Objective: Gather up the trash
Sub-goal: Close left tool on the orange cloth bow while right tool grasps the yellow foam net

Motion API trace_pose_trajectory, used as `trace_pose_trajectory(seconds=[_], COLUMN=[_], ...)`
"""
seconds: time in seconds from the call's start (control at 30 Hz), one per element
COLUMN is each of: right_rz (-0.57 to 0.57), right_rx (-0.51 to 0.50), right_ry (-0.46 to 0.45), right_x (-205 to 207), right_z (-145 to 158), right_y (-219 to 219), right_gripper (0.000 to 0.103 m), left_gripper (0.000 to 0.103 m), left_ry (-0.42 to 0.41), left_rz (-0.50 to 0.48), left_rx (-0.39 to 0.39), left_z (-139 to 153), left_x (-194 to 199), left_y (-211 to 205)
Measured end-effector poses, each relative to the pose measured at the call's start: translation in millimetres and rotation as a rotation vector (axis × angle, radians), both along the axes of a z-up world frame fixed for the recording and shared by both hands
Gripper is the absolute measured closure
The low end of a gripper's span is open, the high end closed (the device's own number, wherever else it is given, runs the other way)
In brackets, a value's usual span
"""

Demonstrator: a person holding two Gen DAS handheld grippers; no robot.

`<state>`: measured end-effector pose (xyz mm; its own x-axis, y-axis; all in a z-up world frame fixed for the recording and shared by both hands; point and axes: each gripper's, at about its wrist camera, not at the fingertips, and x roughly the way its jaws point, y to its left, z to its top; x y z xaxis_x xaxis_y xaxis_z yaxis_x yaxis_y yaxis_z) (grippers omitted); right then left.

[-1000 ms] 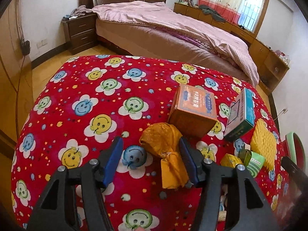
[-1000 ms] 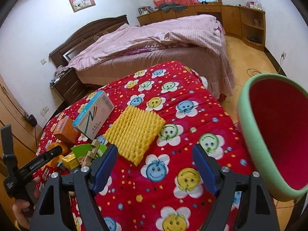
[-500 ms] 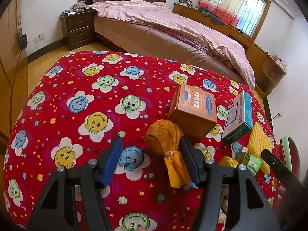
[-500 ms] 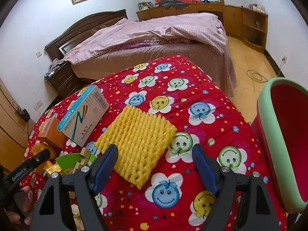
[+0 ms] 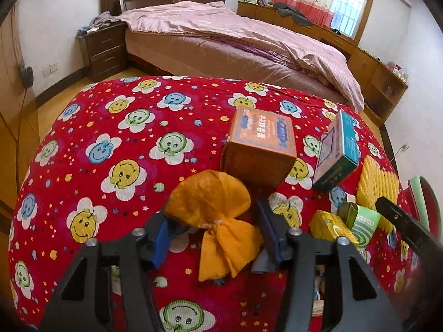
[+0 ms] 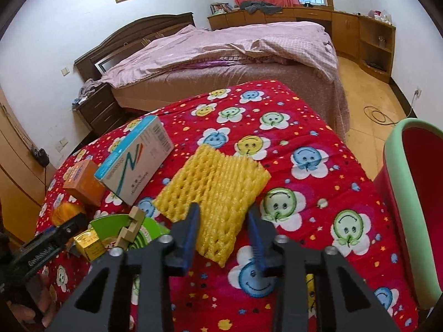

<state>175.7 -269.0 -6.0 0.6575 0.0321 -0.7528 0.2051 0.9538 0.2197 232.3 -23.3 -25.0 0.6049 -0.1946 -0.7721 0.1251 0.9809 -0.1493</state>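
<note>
An orange crumpled wrapper lies on the red smiley tablecloth. My left gripper is open, its blue fingers on either side of the wrapper. A yellow foam net lies in the middle of the right wrist view. My right gripper is partly closed around the net's near edge; the fingers do not visibly press it. A red bin with a green rim stands at the right of the table.
An orange box, a teal and white box, a small yellow box and a green packet lie close together. A wooden block piece sits on the green packet. A bed stands behind the table.
My left gripper has moved forward around the orange wrapper and narrowed. My right gripper has moved forward to the yellow net and its fingers have closed in a good deal.
</note>
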Motion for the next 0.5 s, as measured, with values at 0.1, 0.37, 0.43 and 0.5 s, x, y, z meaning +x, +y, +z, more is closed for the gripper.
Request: trace_pose_trajectory(seconds=[0.1, 0.37, 0.43, 0.5], right_rz=[0.012, 0.02, 0.02, 0.021], right_rx=[0.026, 0.039, 0.047, 0.055], right_ry=[-0.011, -0.036, -0.047, -0.062], right_x=[-2, -15, -21, -28], right_z=[0, 8, 12, 18], right_y=[0, 0, -1, -1], right_gripper=[0.086, 0.091, 0.091, 0.091], left_gripper=[0.064, 0.073, 0.073, 0.073], left_ry=[0.001, -0.03, -0.042, -0.054], left_rz=[-0.011, -0.043, -0.049, -0.055], left_rx=[-0.025, -0.081, -0.082, -0.086], left_z=[0, 10, 15, 22], left_x=[0, -8, -11, -16], left_y=[1, 3, 2, 1])
